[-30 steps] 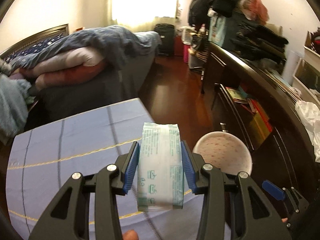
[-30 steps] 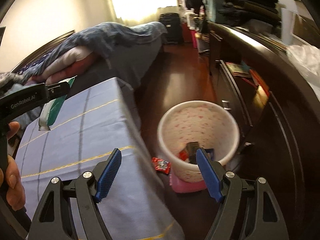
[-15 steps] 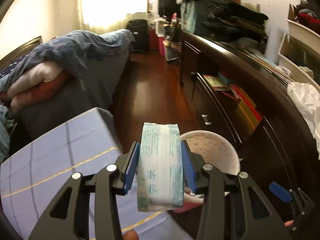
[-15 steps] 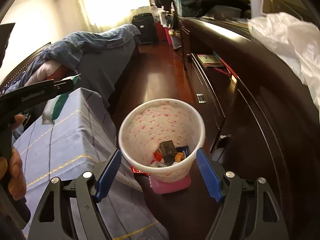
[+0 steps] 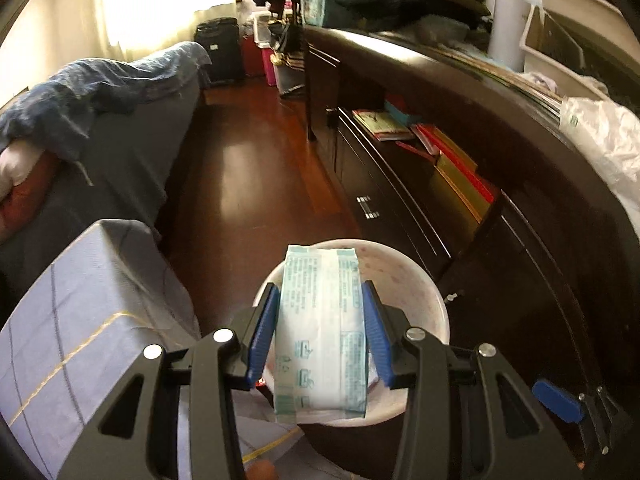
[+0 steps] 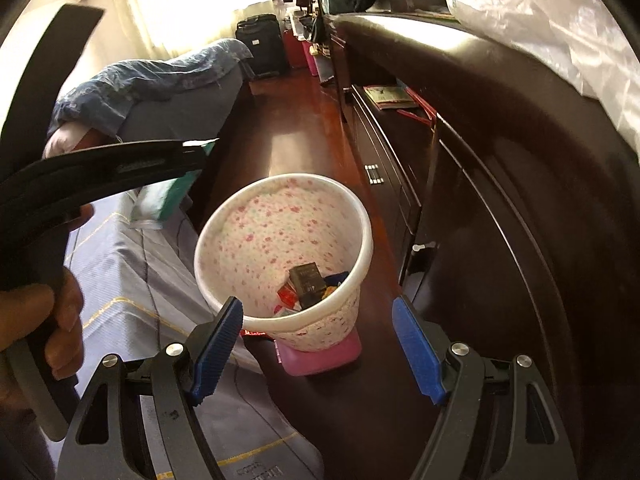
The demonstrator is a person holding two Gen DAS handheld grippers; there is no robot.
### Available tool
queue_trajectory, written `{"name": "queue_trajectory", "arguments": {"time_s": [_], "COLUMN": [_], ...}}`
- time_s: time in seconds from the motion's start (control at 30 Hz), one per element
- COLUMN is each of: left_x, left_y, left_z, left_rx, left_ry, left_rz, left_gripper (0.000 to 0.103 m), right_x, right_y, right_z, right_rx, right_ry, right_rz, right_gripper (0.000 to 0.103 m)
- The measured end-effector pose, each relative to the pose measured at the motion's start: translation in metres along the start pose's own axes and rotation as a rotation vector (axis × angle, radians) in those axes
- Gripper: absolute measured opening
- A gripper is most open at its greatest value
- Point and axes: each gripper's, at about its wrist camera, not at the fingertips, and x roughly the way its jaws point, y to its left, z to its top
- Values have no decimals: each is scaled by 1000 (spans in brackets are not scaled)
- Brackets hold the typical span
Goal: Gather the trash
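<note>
My left gripper is shut on a white and teal tissue packet and holds it above the near rim of the pink-speckled waste bin. In the right wrist view the same bin stands on the dark floor on a pink base and holds several wrappers. My right gripper is open and empty, just in front of the bin. The left gripper shows there at the left with the packet's teal edge past its tip.
A table with a blue-grey checked cloth stands left of the bin. A dark wooden cabinet with books runs along the right. A bed with blankets lies at the far left. A red wrapper lies on the floor by the bin.
My left gripper has carried the packet right, off the table and over the bin. My right gripper has moved closer to the bin, which now fills more of its view.
</note>
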Motion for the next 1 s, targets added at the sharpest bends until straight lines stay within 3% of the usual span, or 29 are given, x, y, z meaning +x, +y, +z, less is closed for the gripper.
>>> {"name": "queue_trajectory", "arguments": {"time_s": [0.03, 0.1, 0.23, 0.37, 0.7, 1.0], "left_x": [6, 18, 35, 39, -7, -110], "left_y": [-2, -4, -9, -10, 6, 69], "left_z": [1, 1, 2, 1, 4, -19], "left_rx": [4, 7, 27, 37, -12, -174], "left_ry": [10, 37, 64, 68, -12, -148], "left_rz": [-5, -8, -2, 5, 0, 113], "left_gripper": [44, 55, 83, 95, 98, 100], "right_x": [2, 5, 7, 10, -1, -31], "right_y": [0, 1, 1, 2, 14, 56], "right_z": [0, -1, 0, 0, 2, 1], "right_rx": [-1, -5, -3, -4, -24, -103], "right_ry": [5, 11, 17, 25, 10, -27], "right_rz": [-2, -8, -13, -18, -7, 60], "right_gripper": [77, 77, 77, 77, 77, 80]}}
